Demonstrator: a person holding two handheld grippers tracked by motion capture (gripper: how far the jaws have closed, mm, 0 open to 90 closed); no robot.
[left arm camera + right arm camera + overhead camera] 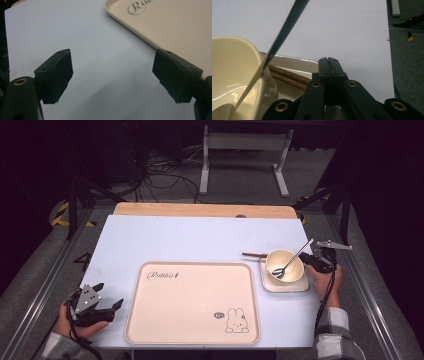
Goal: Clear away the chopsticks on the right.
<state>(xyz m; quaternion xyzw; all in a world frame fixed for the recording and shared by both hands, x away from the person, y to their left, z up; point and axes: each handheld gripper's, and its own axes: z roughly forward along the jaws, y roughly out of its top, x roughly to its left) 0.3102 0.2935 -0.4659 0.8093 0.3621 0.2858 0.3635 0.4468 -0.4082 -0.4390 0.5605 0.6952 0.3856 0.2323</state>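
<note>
A cream bowl (298,270) (234,65) stands on a small square white plate (287,286) (294,62) at the table's right. A metal spoon (292,261) (284,30) lies in the bowl, its handle leaning over the rim toward the right. Brown chopsticks (254,255) (287,77) rest on the plate and stick out to the left. My right gripper (314,261) (328,60) is shut with nothing between its jaws, just right of the bowl and beside the spoon's handle. My left gripper (112,307) (112,75) rests open at the front left, beside the tray.
A large cream tray (192,302) (175,25) with a rabbit drawing and lettering lies at the front middle of the pale blue table top (200,237). A wooden strip (200,210) runs along the far edge. Beyond are a floor with cables and a metal stand.
</note>
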